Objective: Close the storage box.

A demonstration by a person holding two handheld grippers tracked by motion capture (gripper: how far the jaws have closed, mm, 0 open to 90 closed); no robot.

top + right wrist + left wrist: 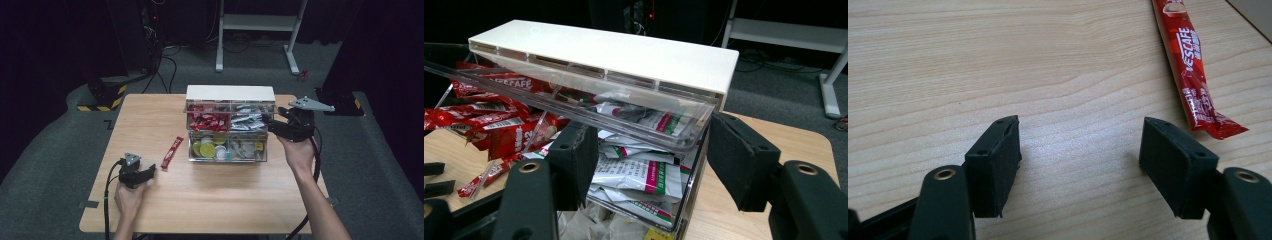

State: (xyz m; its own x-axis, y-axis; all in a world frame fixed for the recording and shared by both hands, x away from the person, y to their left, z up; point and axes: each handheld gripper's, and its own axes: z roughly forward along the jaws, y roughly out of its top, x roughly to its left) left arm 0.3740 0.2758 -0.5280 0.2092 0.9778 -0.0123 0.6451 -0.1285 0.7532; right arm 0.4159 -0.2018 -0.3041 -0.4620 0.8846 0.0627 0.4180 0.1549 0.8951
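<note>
A red coffee stick sachet (172, 151) lies flat on the wooden table (150, 120), just left of a clear organizer box (227, 127) with a white lid. The left tongs (145, 174) gape empty near the sachet. The right tongs (270, 125) spread wide at the box's right corner, gripping nothing.

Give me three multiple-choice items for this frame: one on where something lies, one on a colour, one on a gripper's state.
1. Where does the loose sachet lie?
A. on the table left of the clear organiser
B. inside the organiser
C. between the left gripper's jaws

2. What colour is the organiser's lid?
A. black
B. white
C. red

3. How does the left gripper stand?
A. shut on the sachet
B. shut on nothing
C. open, with bare table between its jaws

Answers: 1 A, it lies on the wood beside the clear organiser; 2 B, the top panel is white; 3 C, the jaws stand apart with nothing between them.
</note>
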